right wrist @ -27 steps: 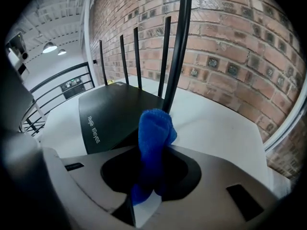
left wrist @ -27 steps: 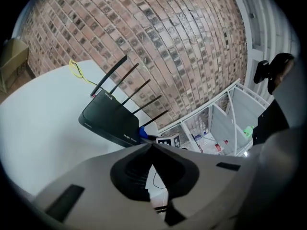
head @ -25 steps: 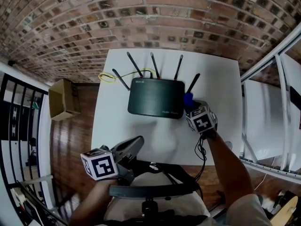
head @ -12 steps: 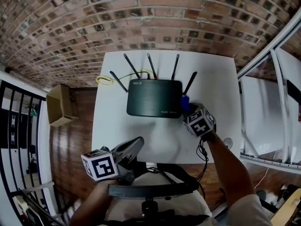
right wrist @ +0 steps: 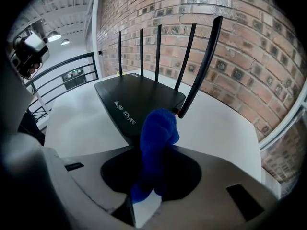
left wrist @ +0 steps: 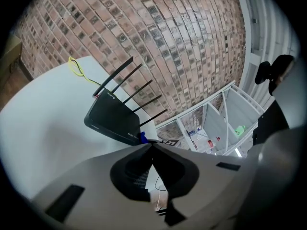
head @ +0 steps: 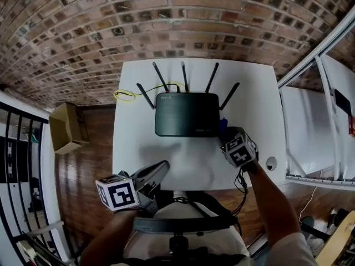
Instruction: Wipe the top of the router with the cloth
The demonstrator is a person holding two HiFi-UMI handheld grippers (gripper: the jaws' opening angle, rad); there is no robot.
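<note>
The black router (head: pixel 186 114) lies flat on the white table (head: pixel 136 148) with several antennas up at its back edge. My right gripper (head: pixel 226 133) is shut on a blue cloth (head: pixel 223 126) just off the router's front right corner. In the right gripper view the cloth (right wrist: pixel 156 138) sticks up from the right gripper (right wrist: pixel 152 178), next to the router (right wrist: pixel 136 97) and its nearest antenna (right wrist: pixel 201 63). My left gripper (head: pixel 162 168) hangs at the table's near edge, shut and empty. From the left gripper (left wrist: pixel 152 146) the router (left wrist: pixel 112 121) shows farther off.
A yellow cable loop (head: pixel 126 95) lies at the table's back left, behind the router. A brick wall (head: pixel 177 21) runs behind the table. A cardboard box (head: pixel 66 127) sits on the wood floor to the left. A round cable hole (head: pixel 270 163) marks the table's right front.
The head view has shifted a little. The right gripper with the cloth sits slightly nearer the table's front, off the router's front right corner. The left gripper has stayed put.
</note>
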